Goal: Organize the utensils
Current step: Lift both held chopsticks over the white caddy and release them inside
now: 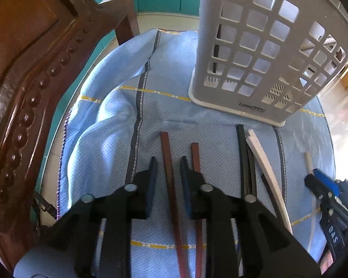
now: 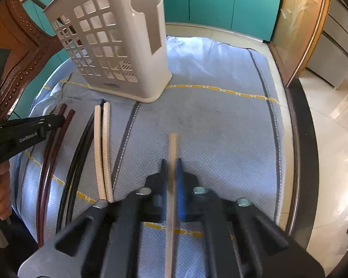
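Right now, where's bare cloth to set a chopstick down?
Free: the blue cloth right of the holder, out to the table edge. Crowded: left, where the white, black and brown pairs lie under the left claw.

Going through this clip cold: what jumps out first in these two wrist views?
The tall white slotted utensil holder stands upright at the far side of the blue cloth. Nearer, chopsticks lie in rows: a brown pair, a black pair and a white pair. The right gripper has closed on a single beige chopstick, while the left gripper straddles one brown chopstick, open.
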A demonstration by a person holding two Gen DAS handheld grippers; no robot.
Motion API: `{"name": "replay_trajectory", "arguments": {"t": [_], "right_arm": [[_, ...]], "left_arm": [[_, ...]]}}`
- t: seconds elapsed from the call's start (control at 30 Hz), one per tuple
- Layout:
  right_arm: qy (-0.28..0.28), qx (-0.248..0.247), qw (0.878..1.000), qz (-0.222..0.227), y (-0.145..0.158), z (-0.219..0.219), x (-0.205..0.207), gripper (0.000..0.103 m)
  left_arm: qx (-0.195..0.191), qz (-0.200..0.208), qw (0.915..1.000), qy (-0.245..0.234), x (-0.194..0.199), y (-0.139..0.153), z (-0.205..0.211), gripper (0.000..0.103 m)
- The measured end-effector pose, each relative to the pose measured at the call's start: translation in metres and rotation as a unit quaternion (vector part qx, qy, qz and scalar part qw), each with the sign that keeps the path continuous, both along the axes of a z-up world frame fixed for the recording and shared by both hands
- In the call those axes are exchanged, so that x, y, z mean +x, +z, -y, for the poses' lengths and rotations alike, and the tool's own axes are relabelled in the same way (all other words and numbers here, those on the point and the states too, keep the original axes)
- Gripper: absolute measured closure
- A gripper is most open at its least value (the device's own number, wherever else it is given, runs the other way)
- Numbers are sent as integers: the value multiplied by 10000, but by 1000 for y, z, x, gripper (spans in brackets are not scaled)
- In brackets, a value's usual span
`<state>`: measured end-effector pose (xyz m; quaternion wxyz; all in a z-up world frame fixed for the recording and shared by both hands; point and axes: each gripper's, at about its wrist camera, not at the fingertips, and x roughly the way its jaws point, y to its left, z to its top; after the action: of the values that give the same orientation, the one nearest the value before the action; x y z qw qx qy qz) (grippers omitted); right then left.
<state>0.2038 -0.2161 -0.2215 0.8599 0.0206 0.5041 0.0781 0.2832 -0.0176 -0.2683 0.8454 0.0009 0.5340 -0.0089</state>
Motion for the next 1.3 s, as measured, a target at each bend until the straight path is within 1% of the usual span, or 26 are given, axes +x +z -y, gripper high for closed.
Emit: {"name": "replay_trajectory", "arguments": {"t": [0.03,0.1,0.17,0.2,0.27,0.4,0.47,0.5,0.53,0.63,0.67,0.7,0.73,0.83,0.9,0.93,0.97,1.0,1.03,1.1,1.13,1.17,1.2,1.27,1.3], "right_arm": [[27,145,9999,-8,0,1,0,96],[67,289,9995,69,5,1,-2,97],[89,403,9984,380,21,3,-7,97],[117,503,9971,558,32,5,-11,97],[185,685,9934,902,52,11,-21,96],[485,995,9800,1655,100,19,-51,96],[605,1111,9726,1951,119,23,-65,96],[701,1183,9670,2145,133,25,-74,96],[740,1209,9636,2268,143,26,-80,96],[800,1316,9503,2707,179,28,-92,96],[822,1394,9448,2850,191,29,-93,96],[837,1479,9387,2999,205,30,-92,96],[827,1594,9302,3201,223,31,-87,96],[679,1829,9126,3593,257,39,-70,96],[441,2088,9023,3746,274,47,-54,96],[351,2157,8977,3825,277,50,-48,96],[187,2183,8904,3990,280,53,-41,96],[62,2175,8865,4085,281,56,-39,96],[-148,2107,8841,4169,279,56,-31,96],[-316,1850,8852,4257,266,51,-21,96],[-307,1733,8879,4250,259,48,-17,96],[-273,1585,8939,4185,249,43,-10,96],[-267,1464,8997,4103,240,39,-5,96],[-162,1360,9074,3974,226,32,1,96],[-96,1320,9101,3927,221,30,3,96]], "left_arm": [[-7,27,10000,26,-11,-1,6,95],[-150,75,9998,112,-12,0,3,96],[-285,206,9993,151,-14,9,-4,96],[-318,319,9989,148,-17,17,-10,96],[-377,680,9969,99,-29,39,-12,96],[-409,1340,9901,-111,-61,83,-13,96],[-495,1731,9833,-246,-81,113,-15,96],[-548,1906,9797,-292,-90,125,-15,96],[-624,2167,9736,-354,-103,144,-17,96],[-680,2700,9594,-463,-123,187,-16,96],[-697,2884,9537,-498,-127,206,-18,96],[-718,2998,9499,-517,-129,219,-17,96],[-777,3184,9432,-548,-130,238,-17,96],[-918,3612,9265,-514,-123,283,-19,96],[-1063,3822,9168,-465,-120,298,-20,96],[-1156,3948,9108,-350,-118,310,-19,96],[-1245,4034,9061,-268,-112,314,-20,96],[-1359,4128,9004,-186,-109,319,-21,96],[-1473,4220,8946,-32,-100,319,-21,96],[-1501,4317,8892,216,-85,309,-25,96],[-1451,4346,8881,352,-78,304,-26,96],[-1364,4273,8926,459,-70,298,-25,96],[-1297,4170,8982,512,-64,294,-28,96],[-1242,3846,9132,517,-46,273,-23,96],[-1218,3756,9173,511,-41,267,-21,96]]}}
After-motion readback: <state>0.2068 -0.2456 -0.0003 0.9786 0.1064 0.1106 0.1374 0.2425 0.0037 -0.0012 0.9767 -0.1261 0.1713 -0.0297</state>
